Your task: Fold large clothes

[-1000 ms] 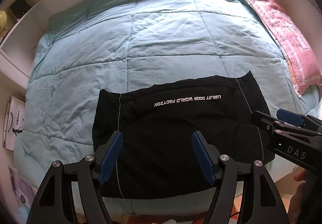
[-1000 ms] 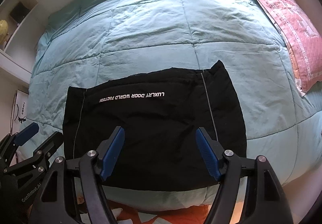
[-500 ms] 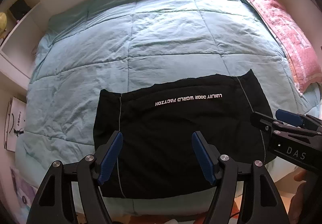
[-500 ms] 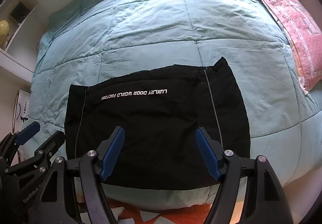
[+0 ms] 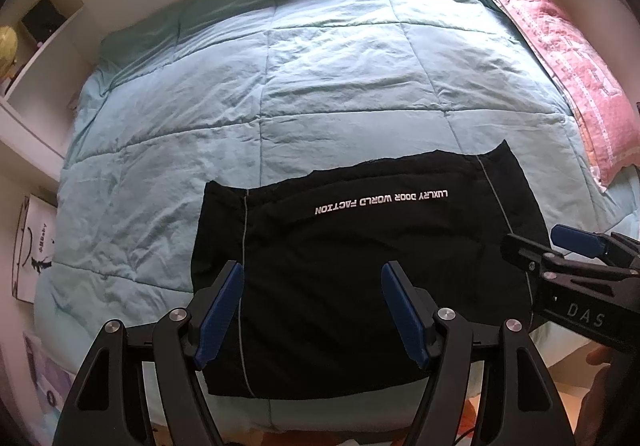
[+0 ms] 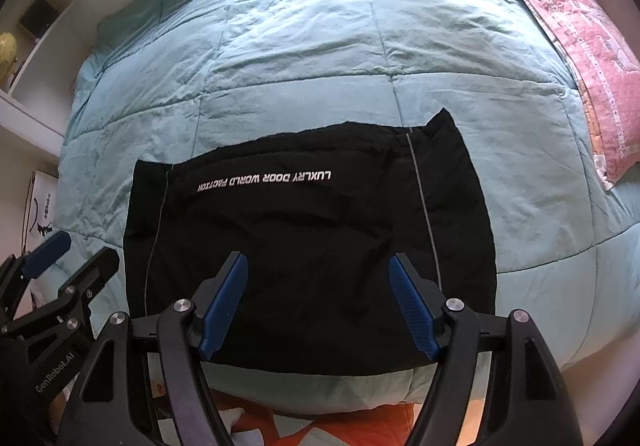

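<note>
Black garment (image 5: pixel 360 266) printed "LUXLRY DOOR WORLD FACTION", upside down, teal quilt (image 5: pixel 280 85)

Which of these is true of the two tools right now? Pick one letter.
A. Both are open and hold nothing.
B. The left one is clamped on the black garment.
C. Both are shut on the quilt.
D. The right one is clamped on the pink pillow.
A: the left tool and the right tool both have their fingers spread wide above the black garment, with nothing between them.

Black hand-held gripper (image 5: pixel 312 312), blue pads (image 5: pixel 218 316)
</note>
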Motion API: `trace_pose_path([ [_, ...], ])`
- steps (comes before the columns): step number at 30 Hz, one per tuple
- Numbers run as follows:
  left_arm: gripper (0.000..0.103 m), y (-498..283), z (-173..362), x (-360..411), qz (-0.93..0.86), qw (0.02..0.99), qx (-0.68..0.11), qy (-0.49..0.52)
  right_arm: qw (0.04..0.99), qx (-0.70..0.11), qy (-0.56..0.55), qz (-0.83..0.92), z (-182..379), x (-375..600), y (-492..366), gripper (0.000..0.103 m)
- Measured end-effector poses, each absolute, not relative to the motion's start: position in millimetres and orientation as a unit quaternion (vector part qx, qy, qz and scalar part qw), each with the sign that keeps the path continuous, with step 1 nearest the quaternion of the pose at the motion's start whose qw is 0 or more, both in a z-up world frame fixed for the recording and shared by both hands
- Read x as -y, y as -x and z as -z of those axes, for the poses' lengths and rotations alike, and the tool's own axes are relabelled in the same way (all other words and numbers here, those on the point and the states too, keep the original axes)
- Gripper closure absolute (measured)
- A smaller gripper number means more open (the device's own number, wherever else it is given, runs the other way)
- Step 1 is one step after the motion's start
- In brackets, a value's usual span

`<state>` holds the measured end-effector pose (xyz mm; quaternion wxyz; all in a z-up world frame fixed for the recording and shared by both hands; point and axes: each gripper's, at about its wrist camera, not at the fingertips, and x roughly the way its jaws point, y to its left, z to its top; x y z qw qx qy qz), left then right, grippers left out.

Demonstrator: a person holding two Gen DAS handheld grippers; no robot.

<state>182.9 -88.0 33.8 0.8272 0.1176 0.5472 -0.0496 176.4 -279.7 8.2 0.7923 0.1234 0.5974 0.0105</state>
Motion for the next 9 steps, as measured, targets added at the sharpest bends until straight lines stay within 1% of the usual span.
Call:
trace_pose_path([
  [6,0.031,-178.8,-42.8,85.6,0.041,0.846,-0.517,-0.127,0.788,-0.603,-0.123,-0.018,-0.5,274.7,-176.0,0.027],
  [9,0.031,-182.4,-44.6,77.4,0.053,0.844,-0.525,-0.099,0.788,-0.603,-0.122,-0.020,-0.1,274.3,-176.7,0.027],
])
